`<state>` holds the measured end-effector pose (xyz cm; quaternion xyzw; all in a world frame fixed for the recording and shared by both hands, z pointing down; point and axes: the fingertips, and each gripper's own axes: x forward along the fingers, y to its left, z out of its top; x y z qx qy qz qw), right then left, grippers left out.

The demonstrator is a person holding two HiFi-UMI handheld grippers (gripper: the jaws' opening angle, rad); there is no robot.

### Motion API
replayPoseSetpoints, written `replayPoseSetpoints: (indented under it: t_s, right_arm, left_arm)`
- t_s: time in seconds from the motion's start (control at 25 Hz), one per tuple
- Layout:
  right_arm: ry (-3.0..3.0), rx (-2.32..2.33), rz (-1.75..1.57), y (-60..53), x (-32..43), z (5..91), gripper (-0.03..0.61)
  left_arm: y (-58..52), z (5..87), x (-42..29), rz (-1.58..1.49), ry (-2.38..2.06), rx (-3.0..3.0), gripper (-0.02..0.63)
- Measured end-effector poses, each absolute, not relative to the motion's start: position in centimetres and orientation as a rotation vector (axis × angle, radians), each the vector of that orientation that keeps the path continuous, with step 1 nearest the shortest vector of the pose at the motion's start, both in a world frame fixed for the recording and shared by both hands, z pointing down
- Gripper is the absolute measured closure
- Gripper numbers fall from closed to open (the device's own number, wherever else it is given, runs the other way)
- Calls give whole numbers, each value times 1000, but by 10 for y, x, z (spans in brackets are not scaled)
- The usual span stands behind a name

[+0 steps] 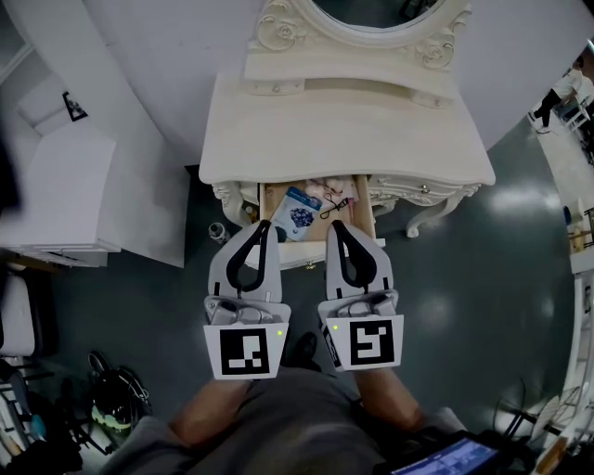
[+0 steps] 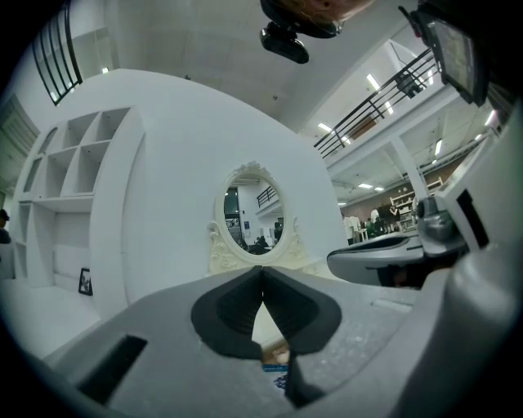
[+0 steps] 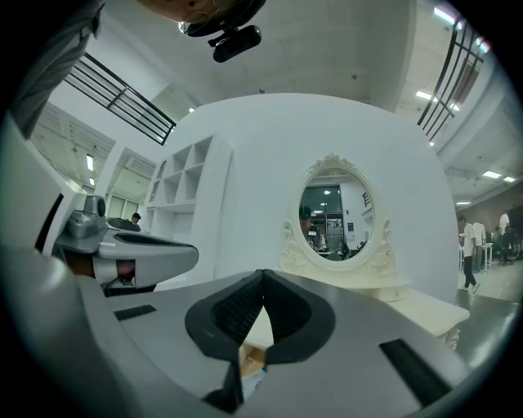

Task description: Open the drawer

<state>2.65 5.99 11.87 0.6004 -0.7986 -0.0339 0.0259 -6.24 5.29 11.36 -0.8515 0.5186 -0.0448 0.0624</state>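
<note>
Below the table point(image 1: 343, 130) edge, the drawer point(image 1: 369, 211) stands pulled out toward us, with a packet point(image 1: 299, 213) showing inside. We judge the task mostly done. Its front runs left to right and its slide axis points at us. Left gripper point(image 1: 262, 227) and right gripper point(image 1: 340, 227): jaws pressed together, pinching nothing, tips over the front's two ends, equally near. Any further pull would run straight back toward us.

Mirror point(image 1: 371, 11): cut off at 12 o'clock.
Drawer point(image 1: 264, 199): front mostly hidden beneath left gripper point(image 1: 263, 224) and right gripper point(image 1: 338, 225).
Small items point(image 1: 327, 190), drawer's 1 o'clock corner: too small to identify.
</note>
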Motion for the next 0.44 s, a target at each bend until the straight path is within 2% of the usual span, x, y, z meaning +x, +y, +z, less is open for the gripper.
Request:
replayPoseSetpoints:
  t_s: [0.44]
  right_arm:
    - [-2459, 1870, -108, 58, 30, 122, 565]
  left_arm:
    - [52, 119, -61, -161, 1557, -2569, 598]
